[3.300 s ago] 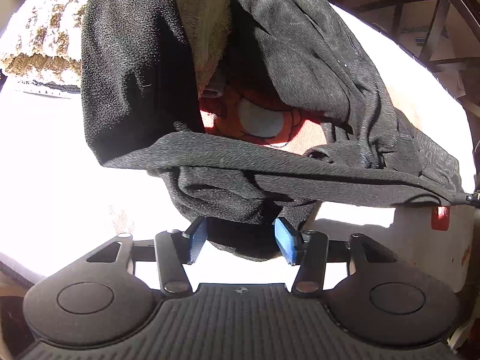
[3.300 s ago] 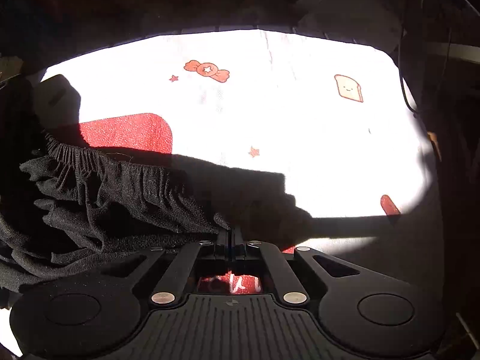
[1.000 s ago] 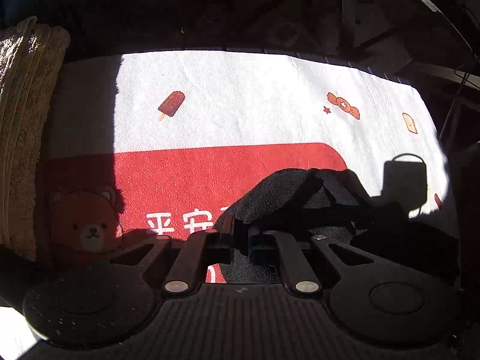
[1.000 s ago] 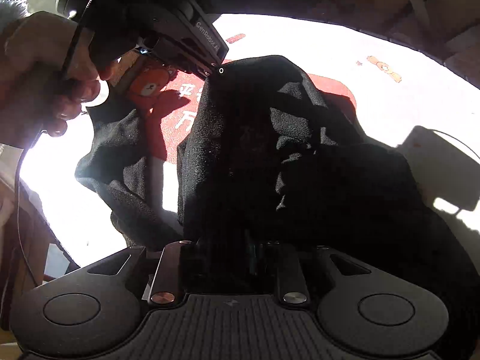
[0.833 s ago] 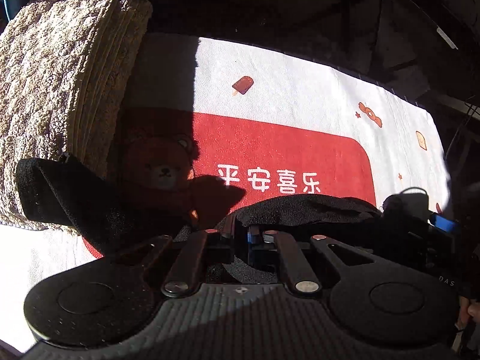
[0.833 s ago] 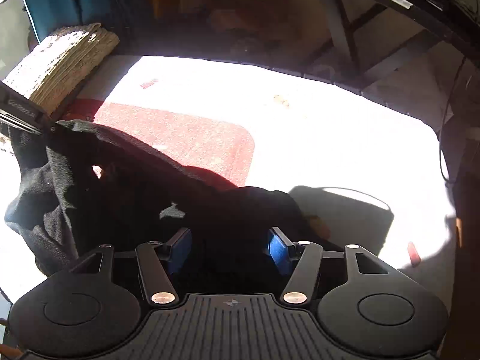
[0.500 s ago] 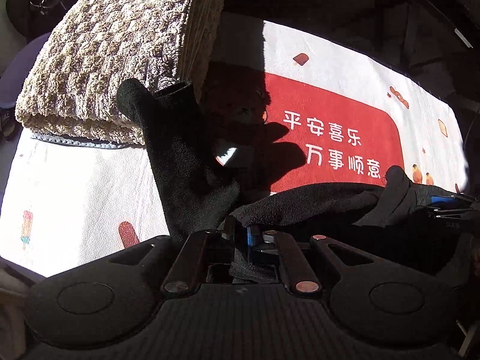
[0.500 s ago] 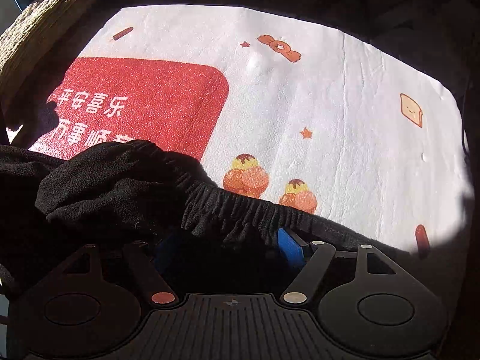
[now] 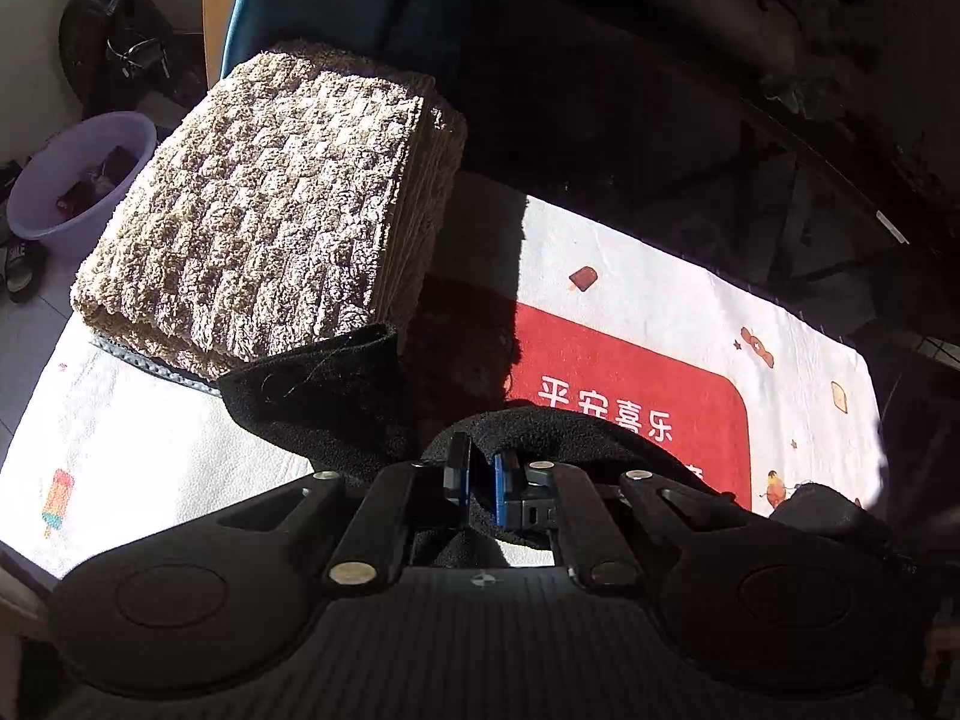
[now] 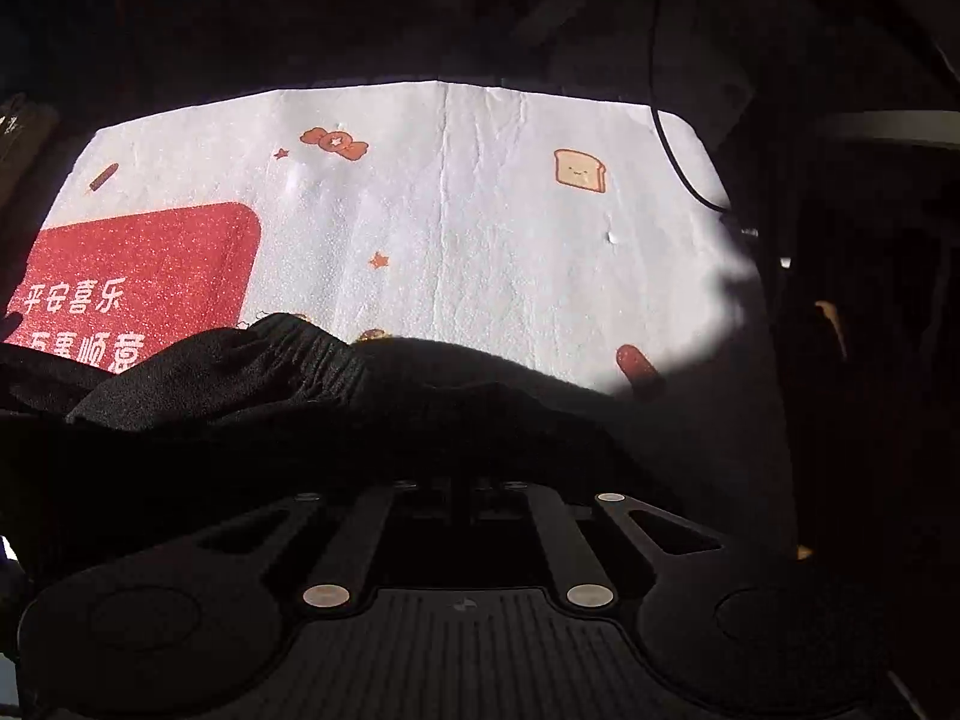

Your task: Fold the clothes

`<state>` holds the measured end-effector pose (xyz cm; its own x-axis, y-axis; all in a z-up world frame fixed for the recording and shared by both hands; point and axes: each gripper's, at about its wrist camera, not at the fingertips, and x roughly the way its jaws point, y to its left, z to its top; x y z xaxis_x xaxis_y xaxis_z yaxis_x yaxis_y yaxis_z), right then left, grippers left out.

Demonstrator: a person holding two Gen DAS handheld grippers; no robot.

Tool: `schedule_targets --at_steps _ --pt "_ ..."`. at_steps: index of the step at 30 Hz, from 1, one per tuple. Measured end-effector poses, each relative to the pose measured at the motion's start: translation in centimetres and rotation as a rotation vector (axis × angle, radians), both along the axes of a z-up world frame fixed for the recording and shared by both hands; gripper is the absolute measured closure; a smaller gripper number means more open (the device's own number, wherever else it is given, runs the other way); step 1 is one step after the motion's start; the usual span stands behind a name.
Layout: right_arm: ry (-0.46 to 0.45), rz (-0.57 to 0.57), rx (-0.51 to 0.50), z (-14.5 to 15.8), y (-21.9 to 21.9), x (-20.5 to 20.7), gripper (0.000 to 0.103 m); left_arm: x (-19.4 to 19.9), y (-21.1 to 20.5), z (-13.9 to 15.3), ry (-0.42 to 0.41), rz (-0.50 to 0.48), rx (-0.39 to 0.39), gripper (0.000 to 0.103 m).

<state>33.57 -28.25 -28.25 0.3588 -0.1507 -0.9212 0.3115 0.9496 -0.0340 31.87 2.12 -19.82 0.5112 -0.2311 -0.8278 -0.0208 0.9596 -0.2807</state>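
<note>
Left gripper (image 9: 477, 483) clamped on black garment (image 9: 336, 402); right gripper (image 10: 462, 489) closed on its waistband, spreading it over the bench (image 10: 480, 228) to fold.

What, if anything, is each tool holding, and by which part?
Left tool: pinches a fold of the black garment. Right tool: shut in the same garment near its gathered elastic waistband, though shadow hides the exact spot.

Each wrist camera sits behind its tool, looking steeply down and close over the tabletop (image 9: 630, 276). Both views share the cloth's red panel (image 9: 630, 372) (image 10: 138, 264) and black garment (image 9: 336, 402) (image 10: 252, 372).
</note>
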Motion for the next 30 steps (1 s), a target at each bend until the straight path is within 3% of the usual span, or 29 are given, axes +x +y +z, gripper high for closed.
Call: schedule_targets --at_steps 2,5,8,9,11,12,13,16,19,21,23,24,25,27,30 --pt "-0.006 -0.065 -0.024 0.2 -1.4 -0.8 0.1 0.0 -0.8 1.2 -0.057 -0.02 0.018 0.095" --pt "0.026 -0.142 -0.016 -0.4 -2.5 -1.5 0.1 0.7 -1.6 0.5 -0.019 -0.043 0.031 0.094" --pt "0.093 -0.136 0.022 -1.8 -2.0 -1.9 0.099 0.7 -1.7 -2.4 0.113 -0.045 0.08 0.093" --pt "0.11 -0.107 0.009 -2.0 -1.4 -2.0 0.099 0.6 -1.9 -3.4 0.146 -0.058 0.116 0.088" --pt "0.141 -0.054 -0.01 -2.4 -0.3 -2.4 0.099 1.2 -2.8 -5.8 0.241 -0.126 0.22 0.067" --pt "0.152 -0.05 -0.007 -2.6 0.0 -2.8 0.099 1.5 -3.5 -6.6 0.245 -0.166 0.261 0.054" --pt "0.159 -0.049 -0.004 -2.8 0.1 -3.0 0.098 1.8 -4.1 -7.3 0.247 -0.206 0.302 0.052" --pt "0.176 -0.038 -0.005 -3.6 0.7 -3.4 0.098 2.9 -8.3 -8.5 0.153 -0.439 0.476 0.05" --pt "0.177 -0.039 -0.003 -3.9 1.1 -3.1 0.098 4.4 -11.7 -8.7 0.094 -0.591 0.473 0.046" --pt "0.178 -0.043 0.002 -4.0 1.2 -3.0 0.098 5.6 -13.0 -9.1 0.095 -0.614 0.453 0.04" --pt "0.179 -0.042 0.006 -4.0 1.2 -3.0 0.098 7.0 -13.6 -9.6 0.135 -0.617 0.413 0.046" --pt "0.181 -0.039 0.007 -4.0 1.3 -2.9 0.098 7.7 -13.2 -9.8 0.184 -0.592 0.37 0.08" --pt "0.183 -0.037 0.007 -4.0 1.3 -2.9 0.098 8.3 -12.5 -9.9 0.234 -0.547 0.342 0.098" --pt "0.187 -0.034 0.009 -4.0 1.5 -2.8 0.098 8.9 -11.0 -9.2 0.25 -0.486 0.294 0.098" --pt "0.192 -0.038 0.013 -4.0 1.8 -2.7 0.098 8.5 -10.5 -7.3 0.193 -0.519 0.361 0.098"
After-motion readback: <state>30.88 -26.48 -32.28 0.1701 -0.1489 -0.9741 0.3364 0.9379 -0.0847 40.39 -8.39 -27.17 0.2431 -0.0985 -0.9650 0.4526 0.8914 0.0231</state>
